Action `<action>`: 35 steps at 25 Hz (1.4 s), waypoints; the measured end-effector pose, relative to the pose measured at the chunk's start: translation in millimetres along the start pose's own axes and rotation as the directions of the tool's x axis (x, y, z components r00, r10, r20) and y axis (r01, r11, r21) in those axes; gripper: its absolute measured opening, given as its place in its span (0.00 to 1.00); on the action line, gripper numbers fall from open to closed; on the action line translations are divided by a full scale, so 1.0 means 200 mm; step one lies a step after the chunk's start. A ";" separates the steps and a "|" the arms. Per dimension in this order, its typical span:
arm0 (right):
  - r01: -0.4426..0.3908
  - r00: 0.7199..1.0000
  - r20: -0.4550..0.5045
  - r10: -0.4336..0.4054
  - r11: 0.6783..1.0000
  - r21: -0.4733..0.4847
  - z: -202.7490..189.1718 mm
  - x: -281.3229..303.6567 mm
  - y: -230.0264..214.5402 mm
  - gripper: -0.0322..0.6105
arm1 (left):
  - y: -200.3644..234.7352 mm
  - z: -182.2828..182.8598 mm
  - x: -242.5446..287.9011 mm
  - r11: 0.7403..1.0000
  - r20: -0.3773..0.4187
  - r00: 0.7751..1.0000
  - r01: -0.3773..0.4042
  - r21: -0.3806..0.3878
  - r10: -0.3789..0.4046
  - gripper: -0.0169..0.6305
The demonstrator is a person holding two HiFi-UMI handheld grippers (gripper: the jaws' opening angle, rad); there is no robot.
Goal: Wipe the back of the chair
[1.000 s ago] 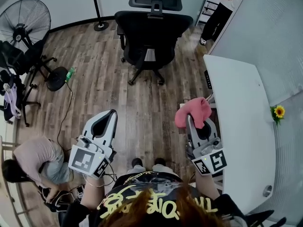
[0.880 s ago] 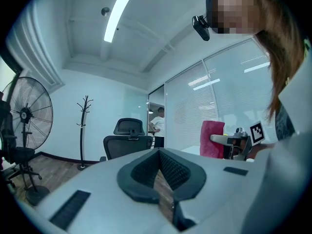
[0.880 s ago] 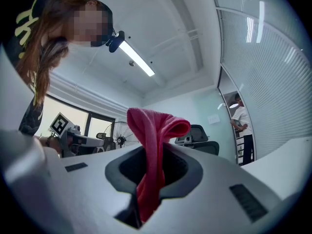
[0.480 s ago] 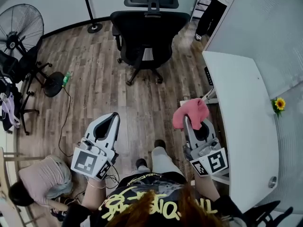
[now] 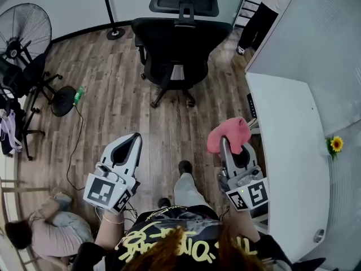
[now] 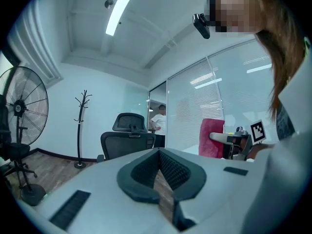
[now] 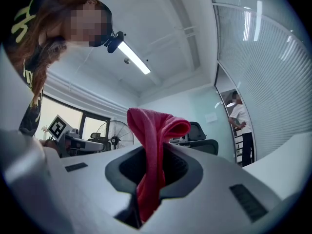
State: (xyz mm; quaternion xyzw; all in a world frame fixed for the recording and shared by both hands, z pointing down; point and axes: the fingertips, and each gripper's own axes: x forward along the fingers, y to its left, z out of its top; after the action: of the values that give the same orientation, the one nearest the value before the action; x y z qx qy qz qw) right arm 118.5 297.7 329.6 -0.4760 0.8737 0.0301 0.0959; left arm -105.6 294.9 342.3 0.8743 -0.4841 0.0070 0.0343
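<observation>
The black mesh office chair (image 5: 181, 43) with a headrest stands on the wood floor ahead, its back facing me. It also shows small in the left gripper view, chair (image 6: 127, 141), and the right gripper view, chair (image 7: 201, 141). My right gripper (image 5: 224, 141) is shut on a pink cloth (image 5: 228, 133), which bunches above its jaws; in its own view the cloth (image 7: 155, 145) hangs between the jaws of the right gripper (image 7: 155, 152). My left gripper (image 5: 136, 136) is held level at the left, jaws shut on nothing; its tips meet in the left gripper (image 6: 158, 151) view. Both grippers are well short of the chair.
A white desk (image 5: 293, 151) runs along the right with a sunflower (image 5: 337, 144) beside it. A standing fan (image 5: 25, 26) and another chair are at the far left. A person (image 5: 264, 13) stands beyond the desk; another crouches at bottom left (image 5: 39, 230). A coat stand base (image 5: 115, 33) sits behind the chair.
One foot has stepped forward and the view has shifted a little. Both grippers keep their pose, the cloth still held. The crouching person at the left has moved lower.
</observation>
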 end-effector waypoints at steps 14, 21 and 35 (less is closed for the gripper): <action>-0.078 0.997 0.003 0.078 0.997 0.013 -0.05 0.63 -0.60 0.14 | 0.26 0.12 0.74 0.997 0.027 0.997 -0.074 0.014 0.073 0.02; -0.102 0.995 -0.008 0.102 0.995 0.022 -0.03 0.88 -0.89 0.14 | 0.35 0.21 1.08 0.995 0.034 0.994 -0.103 0.007 0.103 0.02; -0.115 0.993 -0.002 0.115 0.993 0.038 -0.11 1.11 -0.97 0.14 | 0.49 0.21 1.29 0.997 0.020 0.997 -0.080 0.013 0.080 0.02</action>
State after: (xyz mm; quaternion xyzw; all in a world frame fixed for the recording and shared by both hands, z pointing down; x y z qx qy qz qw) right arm 161.2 4.8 314.3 -0.4232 0.9002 0.0182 0.1011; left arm -51.5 21.4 317.5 0.8545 -0.5189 0.0030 0.0233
